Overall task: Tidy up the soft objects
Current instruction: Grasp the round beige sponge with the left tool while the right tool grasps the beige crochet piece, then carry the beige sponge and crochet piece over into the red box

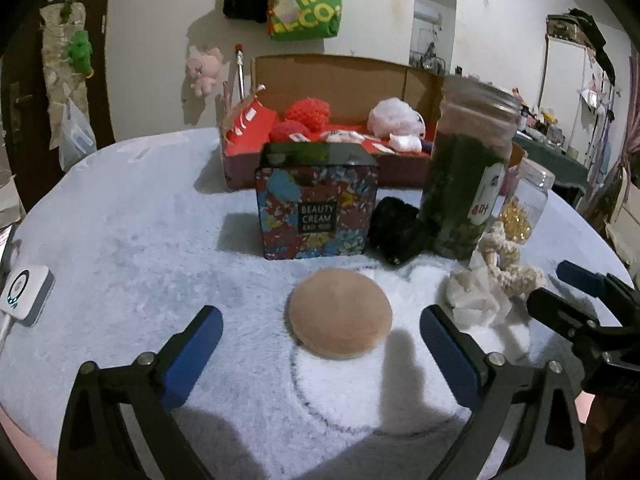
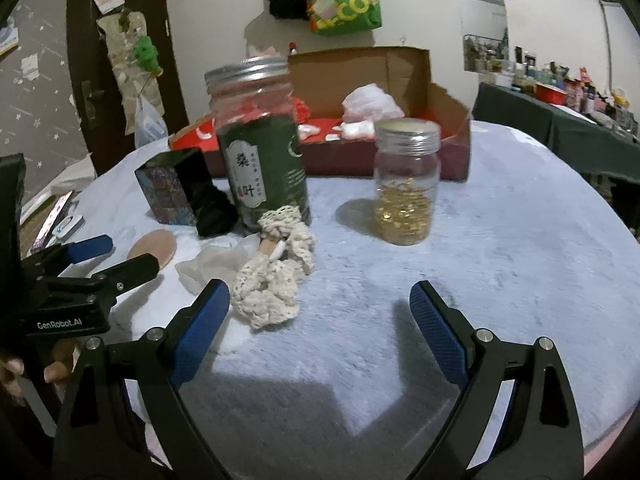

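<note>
On table, 12 o'clock: box (image 1: 320, 152)
Left gripper (image 1: 320, 332): jaws wide, empty, puff (image 1: 340, 312) between them, untouched
Right gripper (image 2: 320, 304): wide open, empty; doily (image 2: 276, 264) at 10 o'clock

The left claw (image 1: 321, 322) hangs wide open over the fluffy table (image 1: 132, 216), a round beige puff (image 1: 340, 313) lying between its blue fingers (image 1: 200, 344) — untouched — before a floral tin (image 1: 317, 204).
</note>
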The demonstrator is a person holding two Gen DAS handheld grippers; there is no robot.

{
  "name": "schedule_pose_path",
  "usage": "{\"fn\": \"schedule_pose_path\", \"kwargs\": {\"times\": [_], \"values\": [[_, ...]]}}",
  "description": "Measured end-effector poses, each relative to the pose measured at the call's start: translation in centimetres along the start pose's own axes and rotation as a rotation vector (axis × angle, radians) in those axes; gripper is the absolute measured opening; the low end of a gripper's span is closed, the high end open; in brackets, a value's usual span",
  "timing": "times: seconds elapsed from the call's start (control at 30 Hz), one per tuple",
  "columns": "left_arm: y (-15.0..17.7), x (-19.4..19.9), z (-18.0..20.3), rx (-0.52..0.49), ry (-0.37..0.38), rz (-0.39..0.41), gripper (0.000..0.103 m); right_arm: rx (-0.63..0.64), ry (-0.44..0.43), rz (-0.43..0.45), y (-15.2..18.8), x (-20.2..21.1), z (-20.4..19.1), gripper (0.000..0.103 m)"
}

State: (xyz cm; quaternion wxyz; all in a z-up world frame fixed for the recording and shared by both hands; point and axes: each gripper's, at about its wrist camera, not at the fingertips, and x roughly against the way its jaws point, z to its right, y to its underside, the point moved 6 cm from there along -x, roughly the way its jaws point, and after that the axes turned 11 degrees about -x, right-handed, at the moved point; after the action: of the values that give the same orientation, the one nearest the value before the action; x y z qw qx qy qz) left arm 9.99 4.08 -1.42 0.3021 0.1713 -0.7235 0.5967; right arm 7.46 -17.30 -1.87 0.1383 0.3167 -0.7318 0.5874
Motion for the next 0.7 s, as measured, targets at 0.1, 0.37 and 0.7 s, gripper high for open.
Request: {"fn": "schedule_pose_path", "kwargs": {"times": [0.1,0.37,0.7], "values": [[-0.2,-0.9,-0.1,-0.029,0.014,-0.038,0.087,0.015,0.001,-0.015,-0.2,-0.8,-0.3,0.093],[-0.6,-0.7,0.6,-0.061,0.074,-0.013,0.037,0.006,-0.103,-0.083,-0.1,-2.2,-0.9,0.033],[-2.4,1.0,3.7,-0.075,0.203,0.05,0.023,-0.025,-0.185,-0.017,-0.9,0.5,-0.6,0.025]]}}
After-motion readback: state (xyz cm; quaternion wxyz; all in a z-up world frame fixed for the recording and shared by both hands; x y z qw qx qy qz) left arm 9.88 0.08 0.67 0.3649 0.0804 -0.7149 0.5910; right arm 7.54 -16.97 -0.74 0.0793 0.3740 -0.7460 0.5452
